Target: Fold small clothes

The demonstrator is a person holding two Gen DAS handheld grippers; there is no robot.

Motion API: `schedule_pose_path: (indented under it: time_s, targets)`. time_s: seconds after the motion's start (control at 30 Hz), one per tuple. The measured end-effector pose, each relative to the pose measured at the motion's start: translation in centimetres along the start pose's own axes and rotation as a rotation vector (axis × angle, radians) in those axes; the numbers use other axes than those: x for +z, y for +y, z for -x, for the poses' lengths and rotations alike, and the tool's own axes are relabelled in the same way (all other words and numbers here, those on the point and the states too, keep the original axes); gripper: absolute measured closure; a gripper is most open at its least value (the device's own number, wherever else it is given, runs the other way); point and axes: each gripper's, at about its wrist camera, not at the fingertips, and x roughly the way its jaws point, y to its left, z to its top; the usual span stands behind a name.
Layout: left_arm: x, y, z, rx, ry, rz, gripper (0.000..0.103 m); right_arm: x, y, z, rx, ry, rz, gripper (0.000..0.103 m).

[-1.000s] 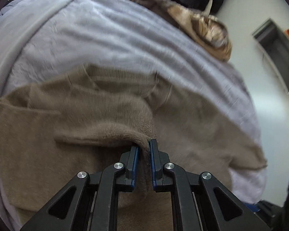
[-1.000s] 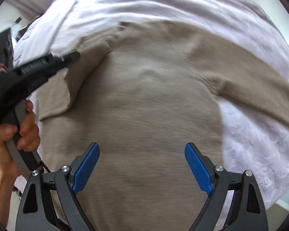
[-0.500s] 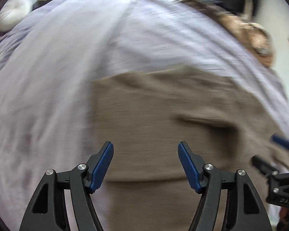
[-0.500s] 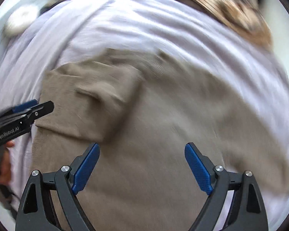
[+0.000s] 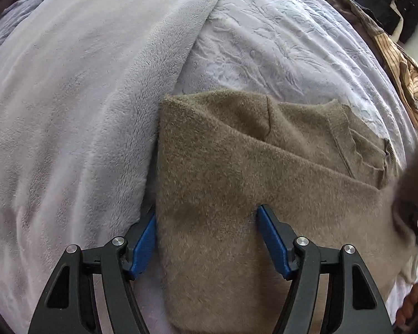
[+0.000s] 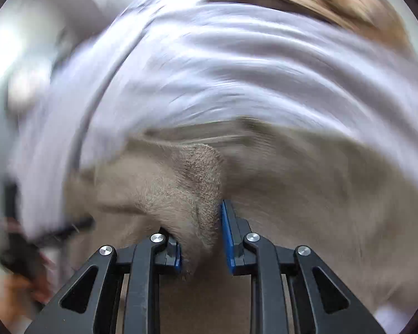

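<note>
Lilac bedspread (image 5: 264, 41), tan sweater (image 5: 223, 181), left tool (image 5: 206, 239) released, right tool (image 6: 200, 231) closing on sweater fold.

Your sweater (image 5: 237, 172) lies on the bed (image 5: 278, 41), a blanket (image 5: 83, 83) to its left, another garment (image 5: 404, 75) at the bed's far right edge.

One tan knitted sweater (image 5: 237, 183) lies on one lilac bedspread (image 5: 278, 41), and one plush grey blanket (image 5: 83, 97) lies over that bedspread to the left of the sweater. One brown striped cloth (image 5: 404, 69) sits beyond the sweater at the bedspread's far right edge. Two grippers are counted, the left gripper (image 5: 206, 239) and the right gripper (image 6: 200, 239), each with two blue pads.
</note>
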Motion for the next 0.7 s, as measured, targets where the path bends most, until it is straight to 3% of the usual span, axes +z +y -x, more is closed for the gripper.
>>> schedule_pose_path:
  time_s: [0.03, 0.1, 0.17, 0.27, 0.4, 0.43, 0.47, 0.5, 0.6, 0.7]
  targets:
    - [0.0, 0.1, 0.0, -0.002, 0.001, 0.005, 0.032, -0.7, -3.2, 0.4, 0.04, 0.008, -0.141, 0.061]
    - [-0.4, 0.4, 0.2, -0.014, 0.0, 0.003, 0.032, -2.3, -6.9, 0.5, 0.086, 0.043, -0.307, 0.036]
    - [-0.7, 0.7, 0.4, -0.019, 0.001, -0.01, 0.032, -4.2, -9.8, 1.0, 0.127, 0.052, -0.436, 0.035]
    - [-0.8, 1.5, 0.6, -0.027, 0.006, -0.007, 0.033, -5.4, -11.1, 1.6, 0.208, 0.028, -0.512, 0.034]
    - [-0.5, 1.4, 1.1, -0.041, -0.013, 0.014, 0.076, -4.6, -11.0, 1.1, 0.213, 0.016, -0.543, 0.034]
    - [-0.6, 1.5, 1.5, -0.039, -0.022, 0.015, 0.081, -4.2, -10.8, 0.8, 0.198, 0.02, -0.555, 0.046]
    - [-0.7, 1.7, 1.9, -0.042, -0.036, 0.014, 0.081, -3.9, -10.7, 0.8, 0.185, 0.027, -0.562, 0.066]
    - [-0.9, 1.8, 2.2, -0.039, -0.047, 0.008, 0.081, -3.5, -10.4, 1.1, 0.174, 0.026, -0.544, 0.095]
    - [-1.5, 2.3, 2.6, -0.03, -0.056, -0.019, 0.081, -1.9, -9.9, 2.6, 0.159, -0.031, -0.446, 0.095]
    - [-2.0, 3.2, 3.1, -0.048, -0.051, 0.004, 0.081, -3.2, -11.6, 2.7, 0.062, 0.011, -0.445, 0.095]
